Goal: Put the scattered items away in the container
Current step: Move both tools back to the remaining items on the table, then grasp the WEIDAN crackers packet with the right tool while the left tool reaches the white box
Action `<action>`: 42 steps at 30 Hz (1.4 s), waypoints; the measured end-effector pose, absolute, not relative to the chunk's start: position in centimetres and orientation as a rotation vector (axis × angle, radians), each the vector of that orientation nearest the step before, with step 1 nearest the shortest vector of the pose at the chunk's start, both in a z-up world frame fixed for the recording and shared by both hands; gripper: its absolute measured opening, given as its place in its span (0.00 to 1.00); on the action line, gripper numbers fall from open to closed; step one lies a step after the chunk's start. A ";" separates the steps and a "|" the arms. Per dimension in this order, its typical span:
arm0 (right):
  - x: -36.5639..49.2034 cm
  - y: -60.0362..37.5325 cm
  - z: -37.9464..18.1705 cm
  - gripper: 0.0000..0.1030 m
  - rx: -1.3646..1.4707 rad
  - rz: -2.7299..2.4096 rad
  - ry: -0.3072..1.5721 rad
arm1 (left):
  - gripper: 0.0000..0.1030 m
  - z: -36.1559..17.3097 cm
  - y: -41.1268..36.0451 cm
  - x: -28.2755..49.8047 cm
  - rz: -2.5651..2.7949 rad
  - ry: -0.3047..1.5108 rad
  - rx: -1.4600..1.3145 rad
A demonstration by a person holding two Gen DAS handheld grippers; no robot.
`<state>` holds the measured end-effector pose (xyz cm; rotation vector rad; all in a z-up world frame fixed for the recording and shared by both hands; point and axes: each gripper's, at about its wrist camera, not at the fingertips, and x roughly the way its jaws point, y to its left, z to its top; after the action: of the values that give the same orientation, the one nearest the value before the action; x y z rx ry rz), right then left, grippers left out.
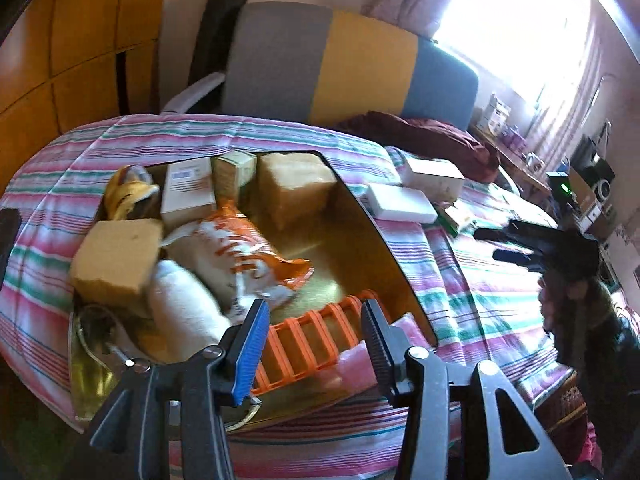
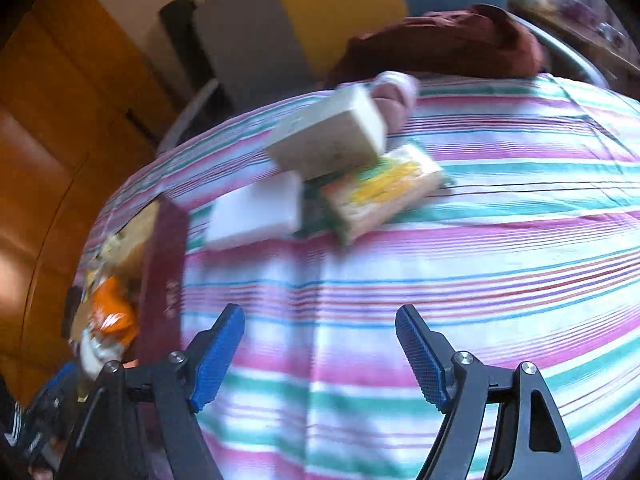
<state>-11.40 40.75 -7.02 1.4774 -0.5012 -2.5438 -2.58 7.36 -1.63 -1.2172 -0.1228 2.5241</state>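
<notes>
A gold-lined box (image 1: 372, 224) sits on the striped bed and holds small cartons, an orange-white snack bag (image 1: 244, 256), a white roll and an orange plastic rack (image 1: 316, 340). My left gripper (image 1: 316, 320) is open above the rack at the box's near end, touching nothing. In the right wrist view my right gripper (image 2: 320, 340) is open and empty over bare bedsheet. Ahead of it lie a cream box (image 2: 328, 136), a white box (image 2: 256, 212) and a green-yellow packet (image 2: 384, 192). The container's dark red wall (image 2: 164, 272) stands at the left.
The striped bedsheet (image 2: 440, 280) covers the bed. A maroon cloth (image 1: 424, 136) lies by the grey-yellow-blue headboard (image 1: 360, 68). A cluttered desk (image 1: 520, 152) stands at the right under a bright window. Wooden wardrobes (image 1: 60, 40) stand at the left.
</notes>
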 end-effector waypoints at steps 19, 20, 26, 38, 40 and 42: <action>-21.9 40.3 -9.5 0.82 1.704 -2.811 -0.571 | 0.49 -0.3 10.8 -4.6 2.417 -0.090 -1.176; -21.9 40.3 -9.4 0.74 1.709 -2.814 -0.522 | 0.49 -0.2 11.0 -5.0 2.412 -0.082 -1.174; -20.9 42.6 -9.0 0.55 1.738 -2.691 -0.262 | 0.49 0.7 13.7 -6.7 2.366 0.036 -1.149; -19.1 47.3 -8.7 0.55 1.735 -2.367 0.074 | 0.52 2.9 23.8 -12.9 2.171 0.309 -1.082; -18.9 47.4 -8.6 0.55 1.717 -2.354 0.086 | 0.53 2.8 26.0 -14.3 2.110 0.459 -1.039; -18.8 47.9 -8.5 0.55 1.694 -2.348 0.061 | 0.56 2.4 27.2 -15.5 2.053 0.541 -1.029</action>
<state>-18.80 47.92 -8.47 1.6945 0.0614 -2.3476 -15.54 27.24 2.43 -1.0294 0.5407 2.0532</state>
